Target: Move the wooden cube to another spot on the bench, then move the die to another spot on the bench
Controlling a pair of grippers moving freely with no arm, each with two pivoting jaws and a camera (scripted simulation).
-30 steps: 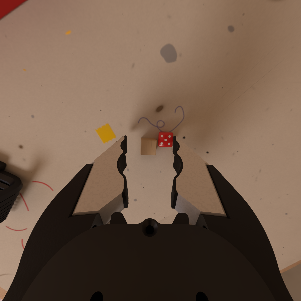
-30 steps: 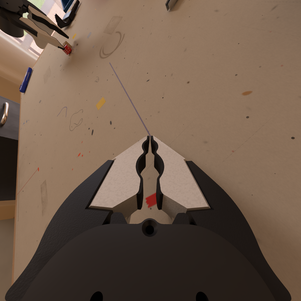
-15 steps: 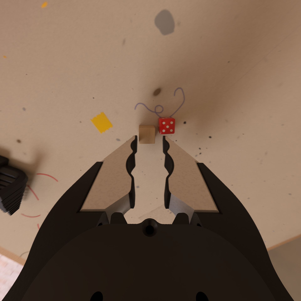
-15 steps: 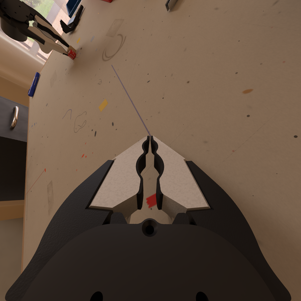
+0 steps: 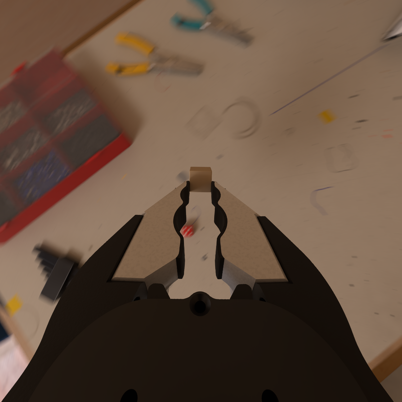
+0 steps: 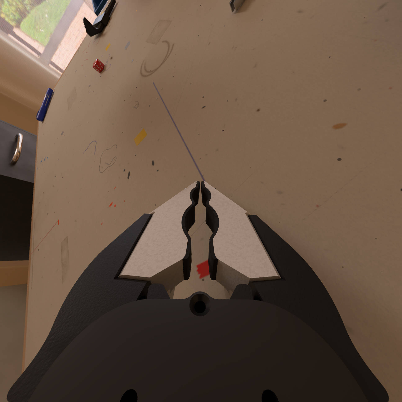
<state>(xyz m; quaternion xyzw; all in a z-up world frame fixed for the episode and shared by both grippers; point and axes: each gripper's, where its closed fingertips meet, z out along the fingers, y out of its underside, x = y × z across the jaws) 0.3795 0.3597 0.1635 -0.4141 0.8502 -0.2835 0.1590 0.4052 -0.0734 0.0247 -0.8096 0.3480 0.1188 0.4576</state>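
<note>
The left gripper (image 5: 200, 187) pinches the wooden cube (image 5: 200, 178) by its 2 side faces at the very fingertips, clear of the bench (image 5: 282, 174), so the cube looks to be mid-carry; the smeared background suggests fast motion. Gripping only at the tips leaves most of the cube proud of the fingers, which should make it easy to set down flat. The red die (image 6: 98, 65) sits alone on the bench near its far left edge in the right wrist view, close to the window side, and shows as a red blur (image 5: 187, 231) below the left gripper's fingers. Toward the far edge lie yellow-handled pliers (image 5: 152, 58), teal-handled pliers (image 5: 208, 24) and a red parts organiser (image 5: 50, 139). The right gripper (image 6: 200, 183) hangs idle over open bench, fingertips nearly touching with nothing between them, well apart from the die.
</note>
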